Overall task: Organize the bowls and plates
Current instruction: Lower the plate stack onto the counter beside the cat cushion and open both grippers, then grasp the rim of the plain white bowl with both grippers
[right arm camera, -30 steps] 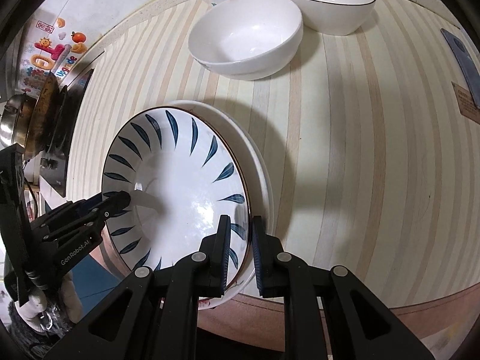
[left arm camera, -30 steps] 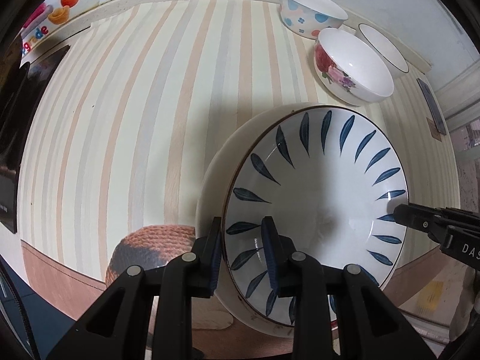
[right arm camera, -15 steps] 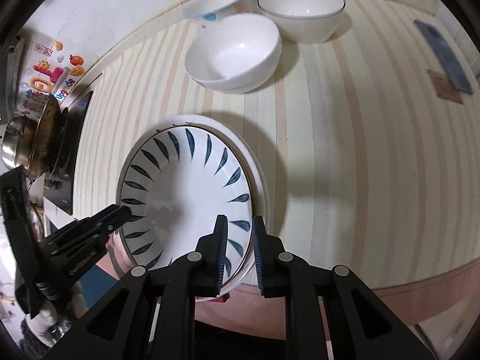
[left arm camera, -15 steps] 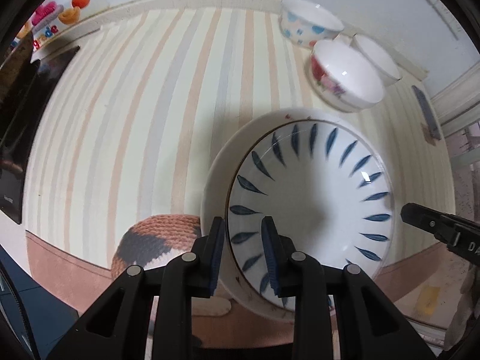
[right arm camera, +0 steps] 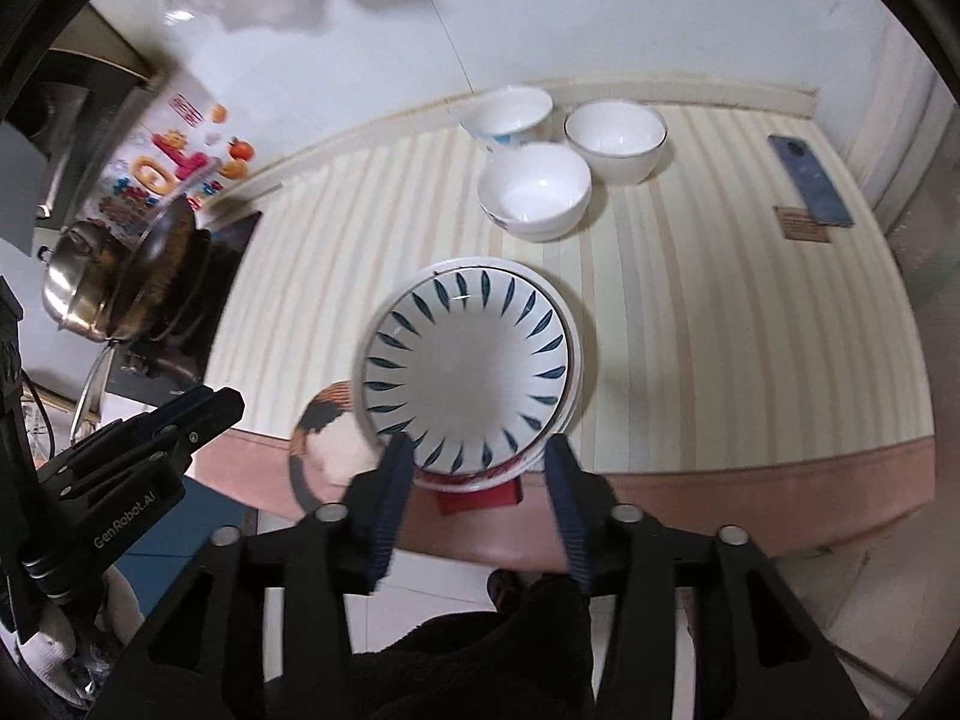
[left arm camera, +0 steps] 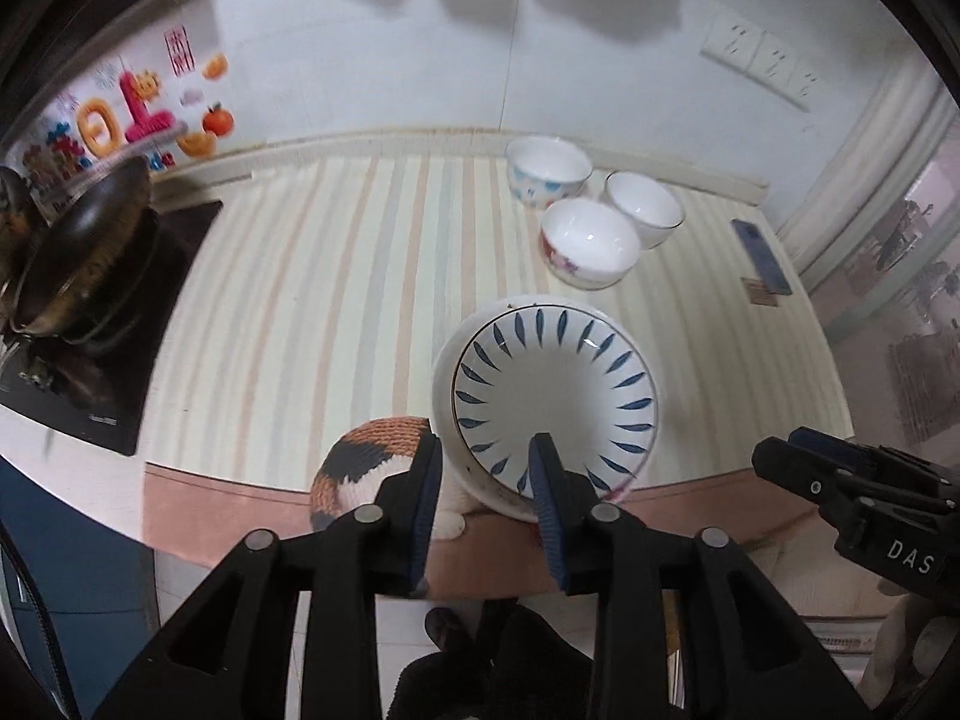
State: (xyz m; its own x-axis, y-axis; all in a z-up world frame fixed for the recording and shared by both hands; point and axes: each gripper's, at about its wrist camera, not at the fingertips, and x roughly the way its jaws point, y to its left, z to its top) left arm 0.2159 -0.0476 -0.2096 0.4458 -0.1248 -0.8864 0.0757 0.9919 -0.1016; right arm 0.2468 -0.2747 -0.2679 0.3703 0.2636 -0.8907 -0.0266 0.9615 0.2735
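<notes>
A blue-leaf patterned plate (left arm camera: 555,387) lies stacked on a plain white plate (left arm camera: 443,384) near the counter's front edge; the stack also shows in the right wrist view (right arm camera: 468,360). Three bowls stand behind it: a floral bowl (left arm camera: 588,243), a blue-spotted bowl (left arm camera: 547,171) and a dark-rimmed white bowl (left arm camera: 643,208). My left gripper (left arm camera: 486,483) is open, pulled back at the stack's near rim. My right gripper (right arm camera: 477,468) is open and empty just in front of the stack.
A woven coaster (left arm camera: 366,462) lies left of the stack at the counter edge. A wok (left arm camera: 78,252) sits on a black cooktop (left arm camera: 150,312) at left. A phone (left arm camera: 761,255) and a small card (left arm camera: 761,294) lie at right.
Both grippers have opened, let go of the patterned plate's rim and drawn back and up from the counter. The plate stack now rests on its own.
</notes>
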